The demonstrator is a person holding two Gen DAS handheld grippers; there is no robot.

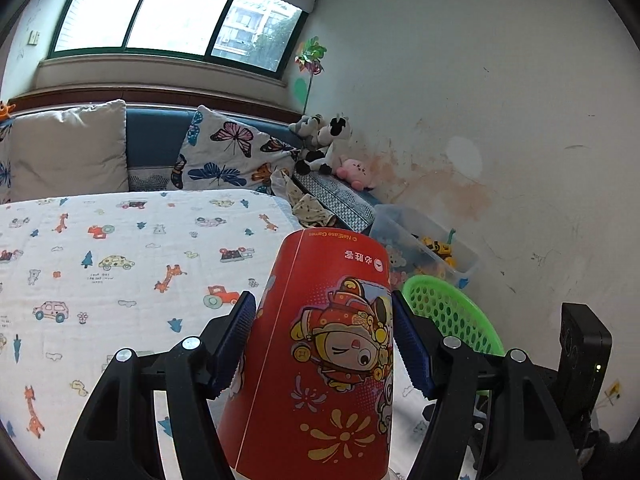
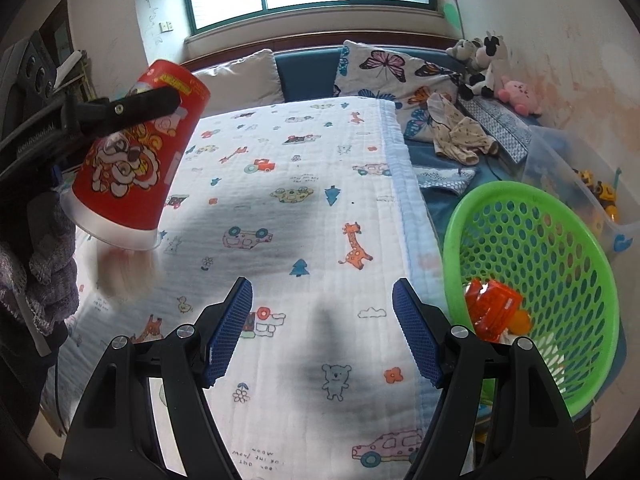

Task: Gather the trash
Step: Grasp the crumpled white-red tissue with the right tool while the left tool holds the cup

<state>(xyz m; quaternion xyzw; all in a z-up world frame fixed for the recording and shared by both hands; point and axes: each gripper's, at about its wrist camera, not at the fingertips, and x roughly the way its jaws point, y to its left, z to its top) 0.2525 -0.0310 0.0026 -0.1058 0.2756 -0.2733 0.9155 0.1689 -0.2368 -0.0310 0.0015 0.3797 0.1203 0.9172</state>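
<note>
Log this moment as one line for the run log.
left gripper: shut on red paper cup, upside down, above bed | right gripper: open, empty | green basket: holds orange wrapper

Red cup (image 1: 320, 344) mouth cut off by bottom edge; blurred pale smear (image 2: 126, 276) beneath cup unidentifiable.

The left gripper (image 1: 324, 340) is clamped on a red paper cup (image 1: 320, 344), its blue ribbed pads (image 1: 236, 340) pressing the cup's two sides. From the right wrist view the same gripper (image 2: 132, 108) hangs in the air over the left edge of the bed (image 2: 280, 208), cup tilted with its mouth down (a gloved hand (image 2: 40, 276) shows below it). The right gripper (image 2: 322, 328) is spread wide with nothing between its fingers, hovering over the bed's near right part.
</note>
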